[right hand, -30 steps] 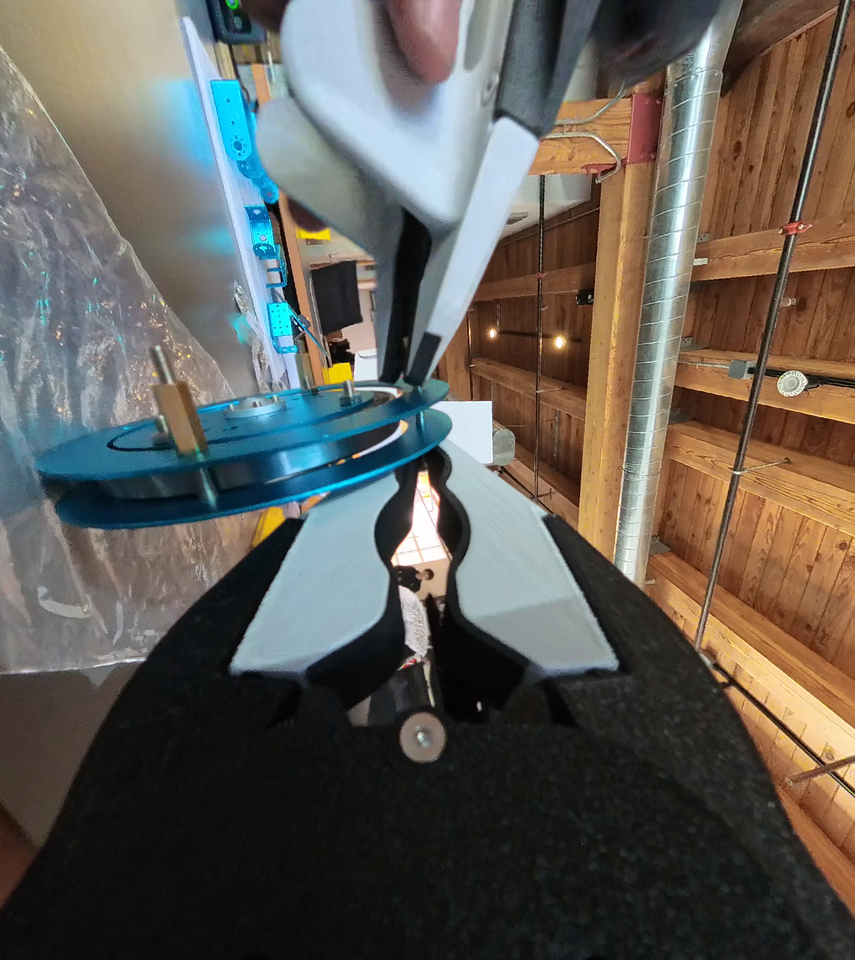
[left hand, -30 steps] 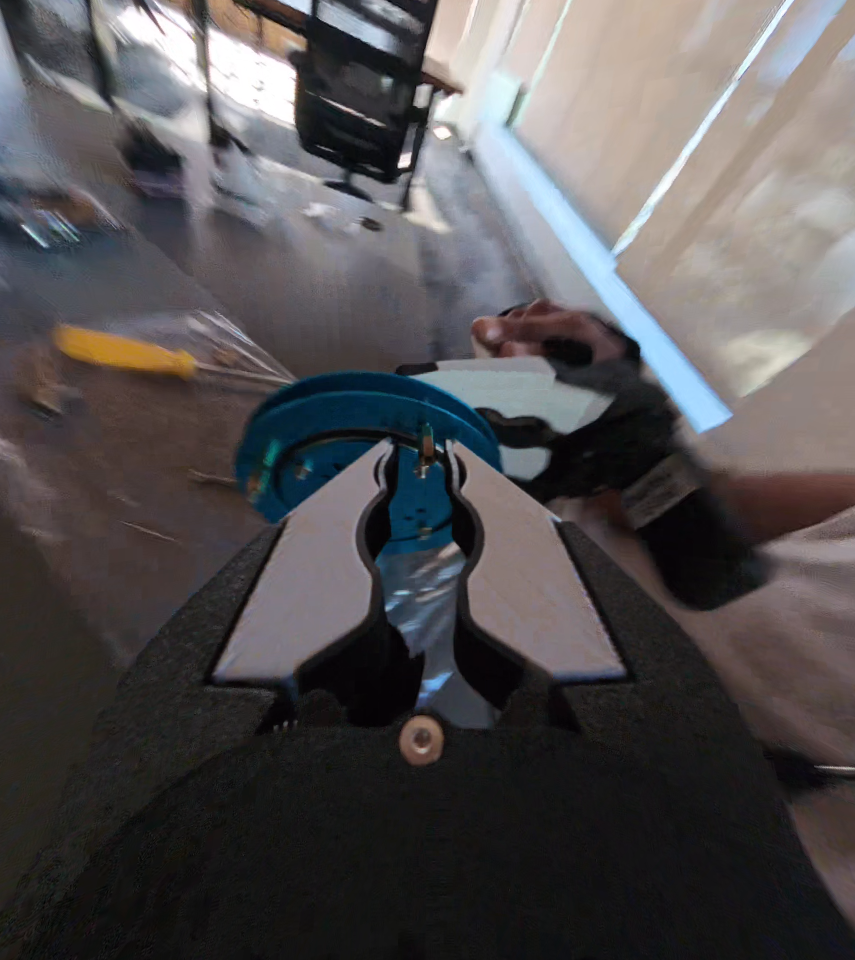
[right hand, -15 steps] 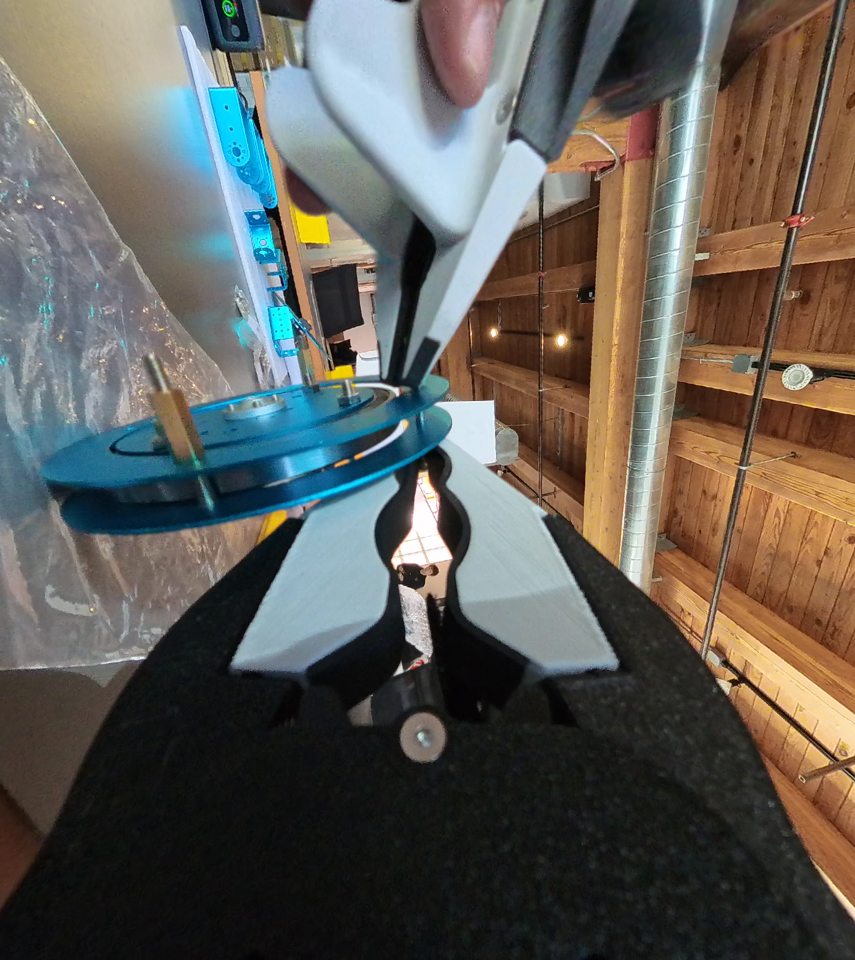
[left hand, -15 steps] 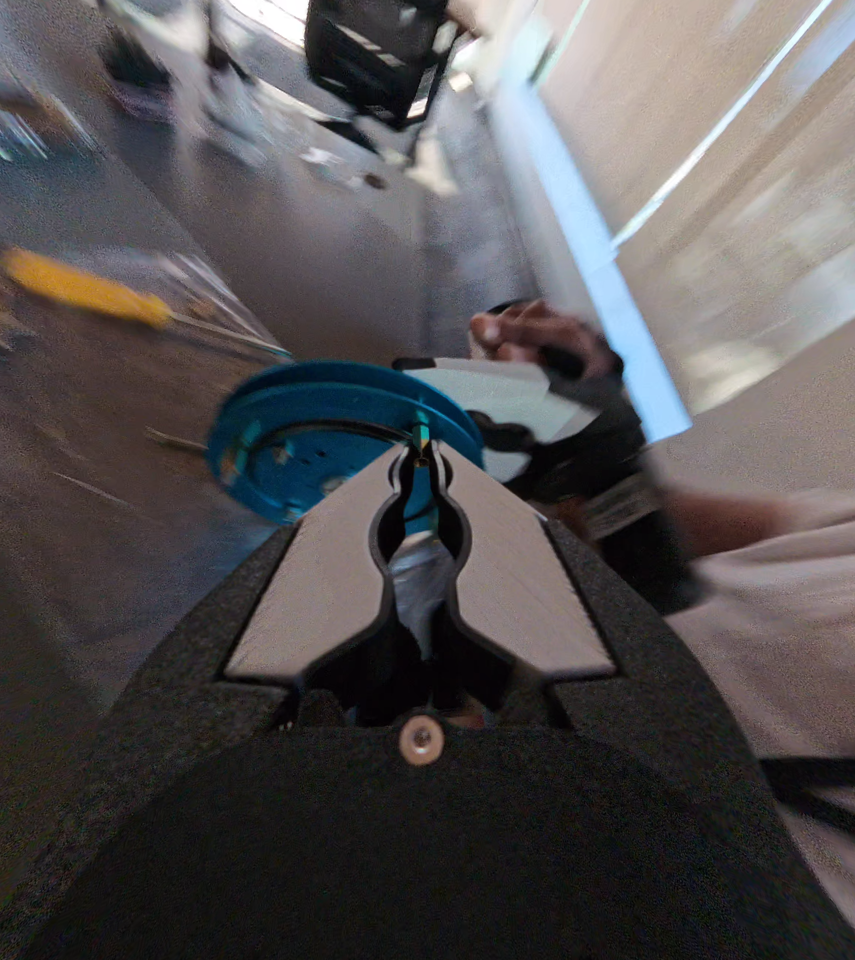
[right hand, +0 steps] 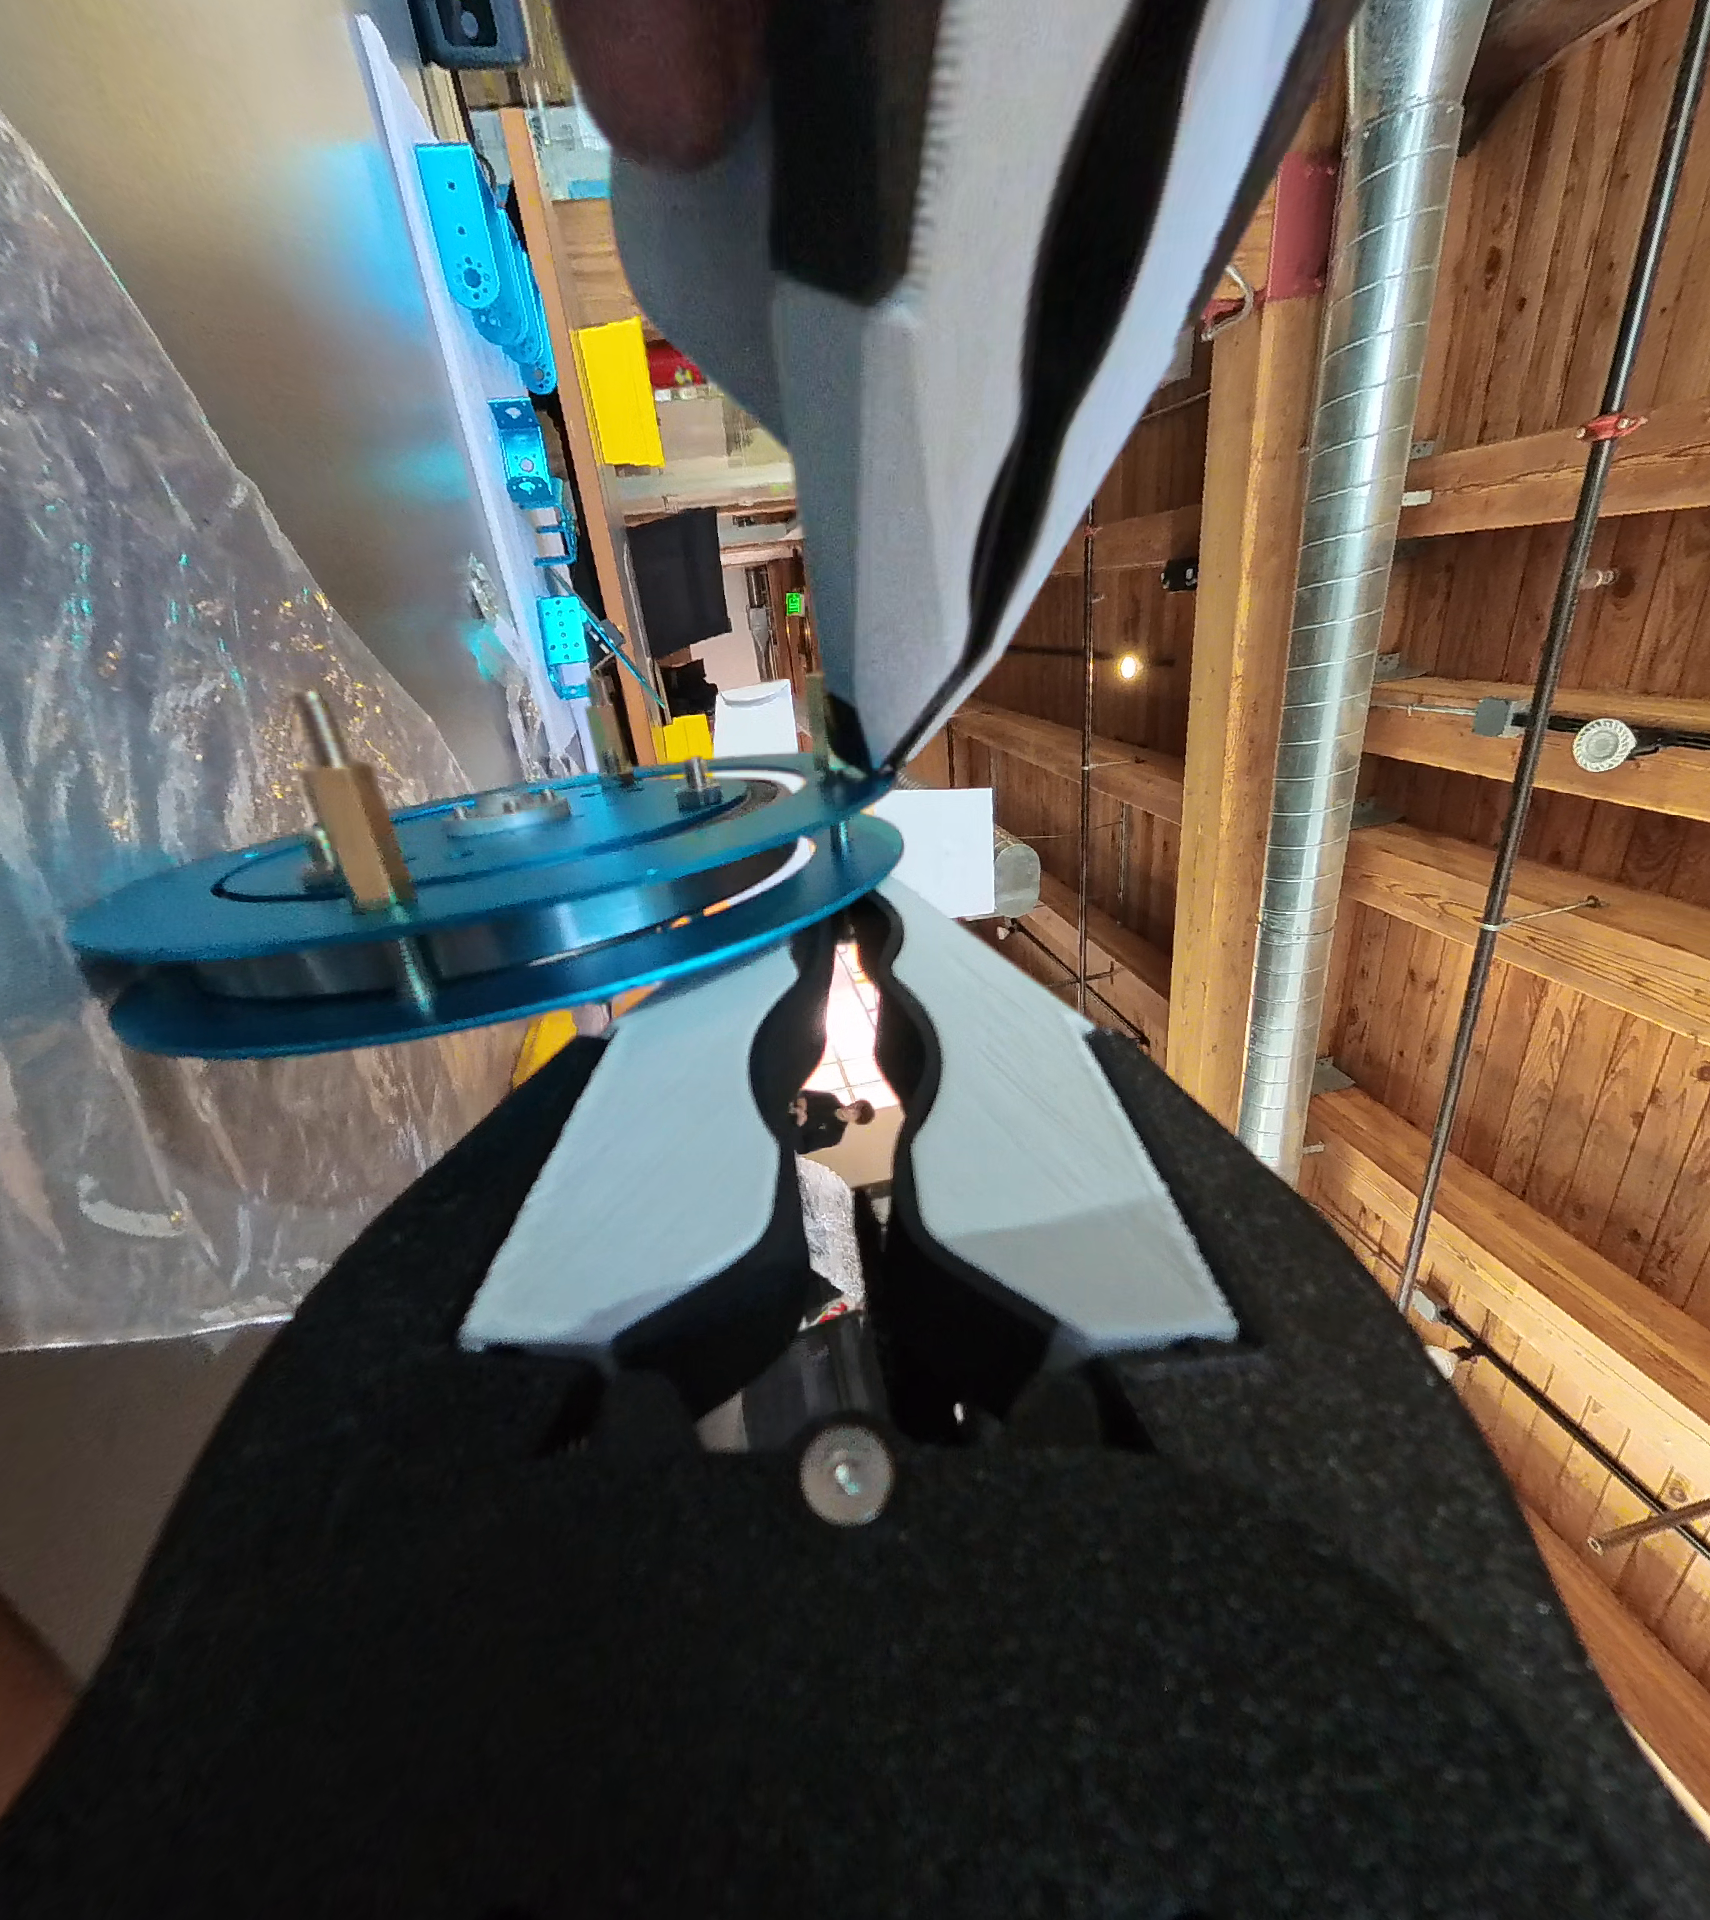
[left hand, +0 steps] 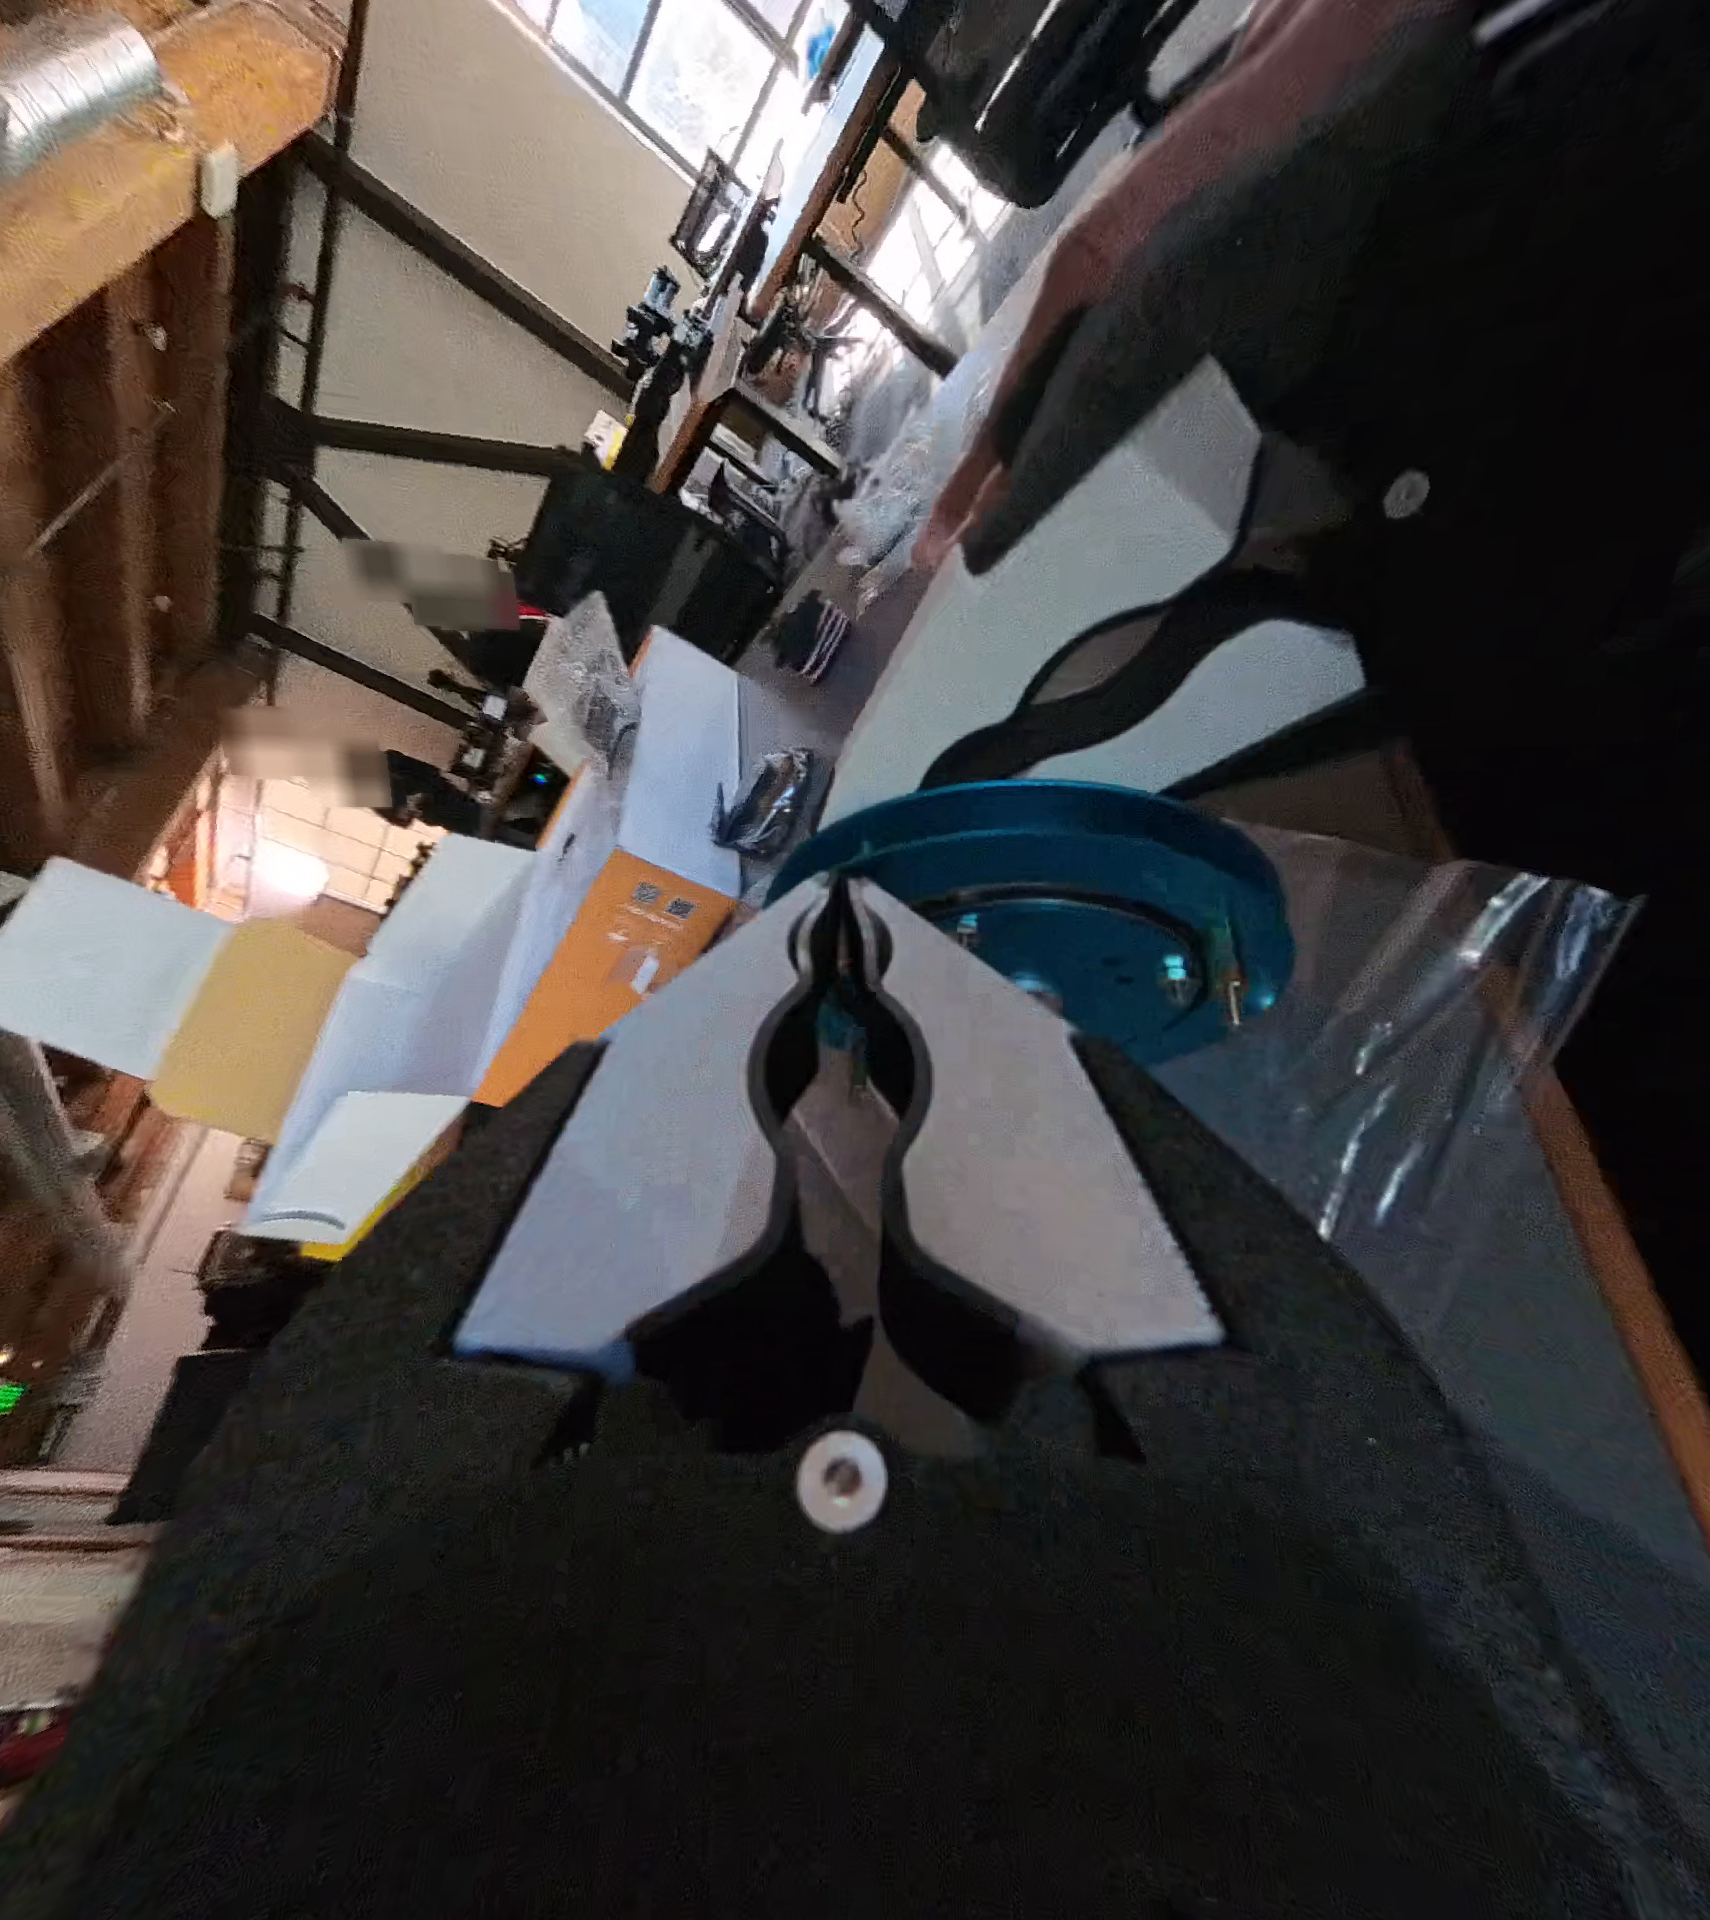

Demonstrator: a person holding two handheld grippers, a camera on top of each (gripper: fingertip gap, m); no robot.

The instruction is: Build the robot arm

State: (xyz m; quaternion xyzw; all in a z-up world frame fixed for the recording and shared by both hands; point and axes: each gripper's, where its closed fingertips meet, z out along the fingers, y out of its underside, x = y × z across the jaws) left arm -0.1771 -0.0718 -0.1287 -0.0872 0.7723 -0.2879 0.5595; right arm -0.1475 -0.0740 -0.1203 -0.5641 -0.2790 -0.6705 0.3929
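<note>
Blue double-disc assembly point(right hand: 477, 914) is pinched at its rim by both the left gripper point(left hand: 835, 894) and right gripper point(right hand: 866, 909). Clear plastic bag point(right hand: 51, 831) hangs just beside it on the left.

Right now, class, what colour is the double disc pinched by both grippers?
Blue double disc, clearest in the right wrist view.

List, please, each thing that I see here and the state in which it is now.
Left claw: shut on the blue double disc's rim.
Right claw: shut on the same rim.
Blue double disc: held in the air between both claws.
Clear plastic bag: crumpled, lying under the disc.
Cardboard box: open, flaps up.
</note>
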